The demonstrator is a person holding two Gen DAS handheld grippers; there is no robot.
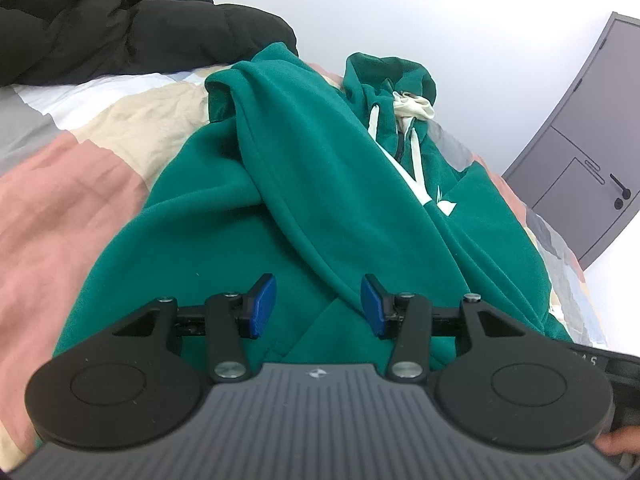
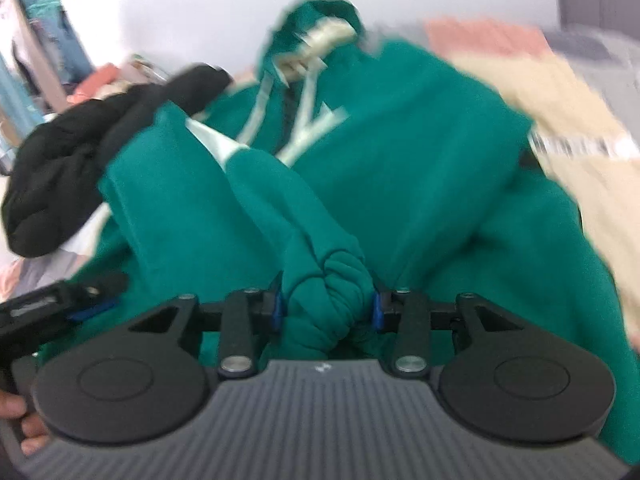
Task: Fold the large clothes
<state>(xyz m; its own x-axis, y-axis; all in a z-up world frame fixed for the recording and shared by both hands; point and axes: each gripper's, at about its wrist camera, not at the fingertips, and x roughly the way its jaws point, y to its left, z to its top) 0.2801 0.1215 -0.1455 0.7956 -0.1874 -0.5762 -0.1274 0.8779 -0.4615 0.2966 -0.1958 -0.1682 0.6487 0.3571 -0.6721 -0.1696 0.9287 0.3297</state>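
- The right gripper (image 2: 326,306) is clamped on a bunched sleeve cuff (image 2: 332,280) of the green hoodie (image 2: 420,168); both blue pads press into the wad of fabric, which bulges between them.
- The left gripper (image 1: 318,306) stands about half open above the hoodie's lower body, its blue pads (image 1: 264,306) apart with nothing pinched between them; whether the tips touch the cloth I cannot tell.
- In the right wrist view the left gripper shows at the left edge, just beside the right one, with fingers (image 2: 24,428) of a hand below it.
- The hoodie (image 1: 280,184) lies spread on a bed, front up, hood (image 1: 390,76) towards the wall, cream drawstrings (image 1: 416,152) trailing down the chest, one sleeve folded across the body.
- The bed carries a patchwork cover (image 1: 60,208) in pink, beige, grey and white blocks.
- A black puffer jacket (image 1: 120,20) is heaped at the far left of the bed, touching the hoodie's shoulder.
- Behind is a plain white wall (image 1: 480,20); a grey door (image 1: 580,152) with a dark handle stands to the right.
- The right wrist view is blurred; hanging clothes (image 2: 36,40) show faintly at its far left.
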